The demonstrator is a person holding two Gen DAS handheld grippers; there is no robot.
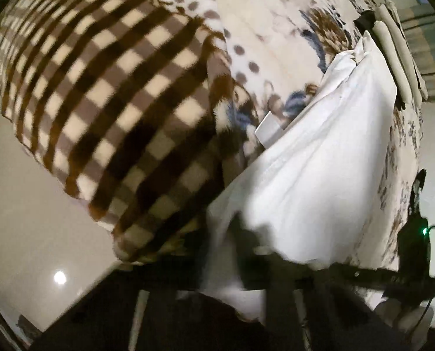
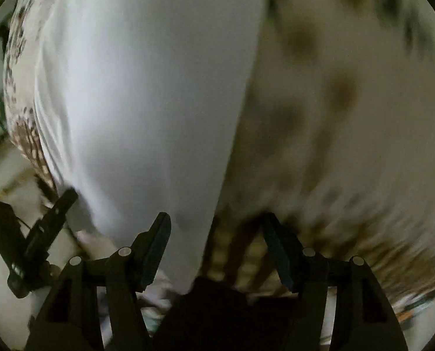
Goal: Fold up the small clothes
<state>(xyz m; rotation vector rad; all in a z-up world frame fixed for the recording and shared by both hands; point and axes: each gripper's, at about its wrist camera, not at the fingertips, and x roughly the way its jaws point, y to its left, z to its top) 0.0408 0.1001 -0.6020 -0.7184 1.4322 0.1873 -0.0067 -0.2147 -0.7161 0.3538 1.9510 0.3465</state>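
A white garment (image 1: 320, 158) lies on a patterned bedspread (image 1: 276, 29), with a white tag (image 1: 268, 128) at its left edge. My left gripper (image 1: 246, 234) is at the garment's near edge, blurred and partly wrapped by the cloth, which seems pinched between its fingers. In the right wrist view the same white garment (image 2: 147, 87) fills the left half. My right gripper (image 2: 217, 231) is open, its fingers (image 2: 159, 234) spread over the garment's near right edge. The left gripper (image 2: 42, 234) shows at the lower left there.
A brown and cream checked blanket (image 1: 115, 102) lies left of the garment. Folded beige cloths (image 1: 396, 44) lie at the bed's far right edge. A pale floor (image 1: 27, 204) runs along the bed's left side. The other gripper (image 1: 416, 242) with a green light is at the right.
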